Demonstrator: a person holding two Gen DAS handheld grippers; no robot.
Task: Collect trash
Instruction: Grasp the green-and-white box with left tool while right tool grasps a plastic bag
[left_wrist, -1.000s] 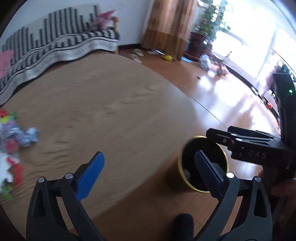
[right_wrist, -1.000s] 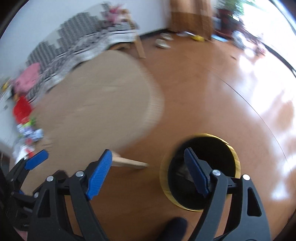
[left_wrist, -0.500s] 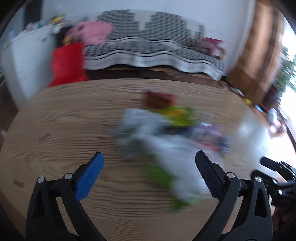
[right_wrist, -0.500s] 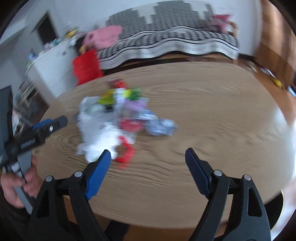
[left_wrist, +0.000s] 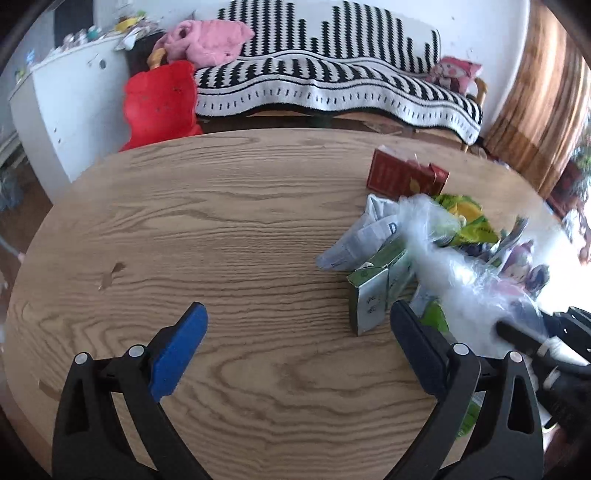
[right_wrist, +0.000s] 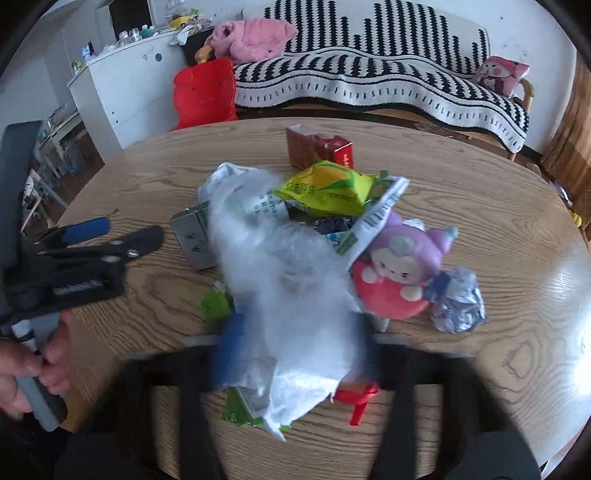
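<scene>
I have the clear plastic bag (right_wrist: 291, 295) at the near edge of the trash heap, low in the middle of my right wrist view, with my right gripper (right_wrist: 291, 354) blurred around its lower end; the jaws have just been closing and the bag is between them, so I read them as clamped on the film, though the blur hides the pads. Around the bag, the yellow-green snack packet (right_wrist: 325, 192) lies at twelve o'clock, the red carton (right_wrist: 317, 147) beyond that, the grey-green box (right_wrist: 192, 236) at ten o'clock, the purple plush toy (right_wrist: 399, 273) at two o'clock and the crumpled foil (right_wrist: 458, 302) at three o'clock, all on the wooden table (right_wrist: 480, 206). My left gripper (left_wrist: 295, 339) hovers over bare wood at nine o'clock from the heap, jaws wide apart and holding nothing. To do this well I judge I should lift the bag slowly, since the thin film may drag the packet along or slip free; the left could steady the box if it snags.
</scene>
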